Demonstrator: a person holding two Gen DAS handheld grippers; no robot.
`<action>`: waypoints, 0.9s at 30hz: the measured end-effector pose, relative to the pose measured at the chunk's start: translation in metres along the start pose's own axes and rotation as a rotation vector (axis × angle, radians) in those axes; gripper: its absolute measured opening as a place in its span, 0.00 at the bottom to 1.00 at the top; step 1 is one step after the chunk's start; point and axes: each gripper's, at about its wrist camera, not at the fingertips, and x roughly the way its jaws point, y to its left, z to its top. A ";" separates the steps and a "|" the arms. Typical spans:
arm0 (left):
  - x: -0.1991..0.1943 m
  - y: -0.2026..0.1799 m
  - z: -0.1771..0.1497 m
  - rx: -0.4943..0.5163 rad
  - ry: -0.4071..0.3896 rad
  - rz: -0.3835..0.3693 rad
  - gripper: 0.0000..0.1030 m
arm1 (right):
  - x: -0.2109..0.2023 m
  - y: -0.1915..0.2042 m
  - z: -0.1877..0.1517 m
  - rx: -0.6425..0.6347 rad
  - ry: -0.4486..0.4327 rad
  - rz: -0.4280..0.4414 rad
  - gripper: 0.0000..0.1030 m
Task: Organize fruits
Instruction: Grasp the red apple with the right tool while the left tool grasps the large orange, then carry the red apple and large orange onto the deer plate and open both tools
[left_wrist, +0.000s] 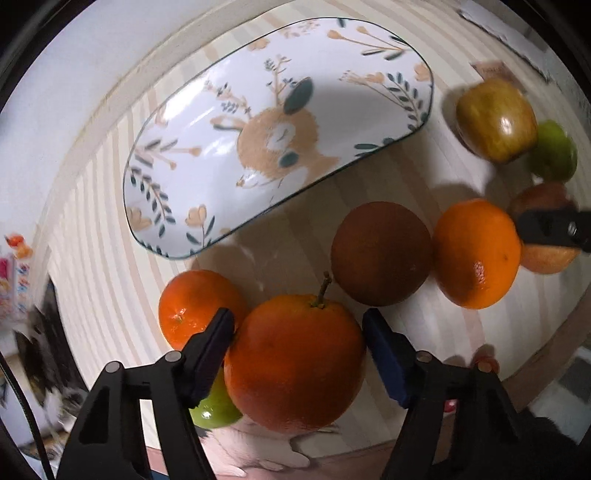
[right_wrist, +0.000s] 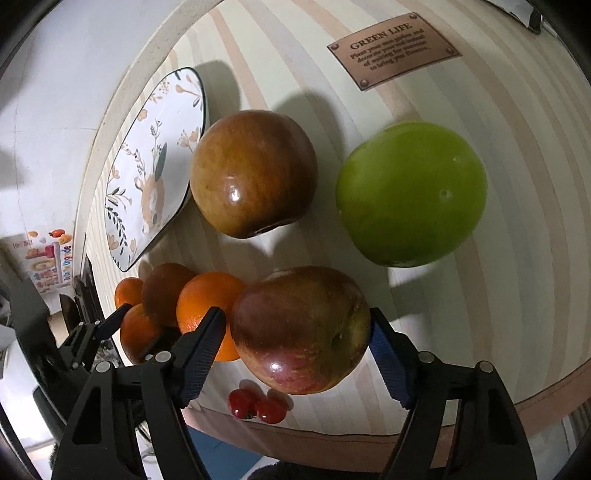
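Observation:
In the left wrist view my left gripper (left_wrist: 299, 325) is shut on a large stemmed orange (left_wrist: 295, 365), held above the striped table. A small orange (left_wrist: 195, 306), a green fruit (left_wrist: 214, 410), a dark brown-red fruit (left_wrist: 380, 253) and another orange (left_wrist: 476, 253) lie around it. A deer-pattern plate (left_wrist: 280, 125) lies beyond, bare. In the right wrist view my right gripper (right_wrist: 297, 326) is shut on a red apple (right_wrist: 301, 328). A second red-brown apple (right_wrist: 253, 171) and a green apple (right_wrist: 410, 194) lie ahead. The plate also shows in the right wrist view (right_wrist: 155, 170) at left.
Two small red cherries (right_wrist: 256, 406) lie near the table's front edge (right_wrist: 406, 435). A brown "GREEN LIFE" label (right_wrist: 393, 48) is on the tablecloth at the back. The oranges cluster (right_wrist: 166, 295) left of my right gripper, with the left gripper (right_wrist: 110, 321) among them.

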 end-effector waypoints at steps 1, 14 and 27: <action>-0.002 0.003 -0.001 -0.012 0.004 -0.018 0.67 | 0.000 -0.001 -0.001 -0.006 -0.001 0.000 0.76; -0.005 0.043 -0.034 -0.088 0.032 -0.174 0.75 | 0.005 0.008 -0.017 -0.096 0.003 -0.064 0.73; 0.004 0.024 -0.048 -0.032 0.024 -0.166 0.81 | 0.005 -0.010 -0.014 -0.030 0.028 0.015 0.68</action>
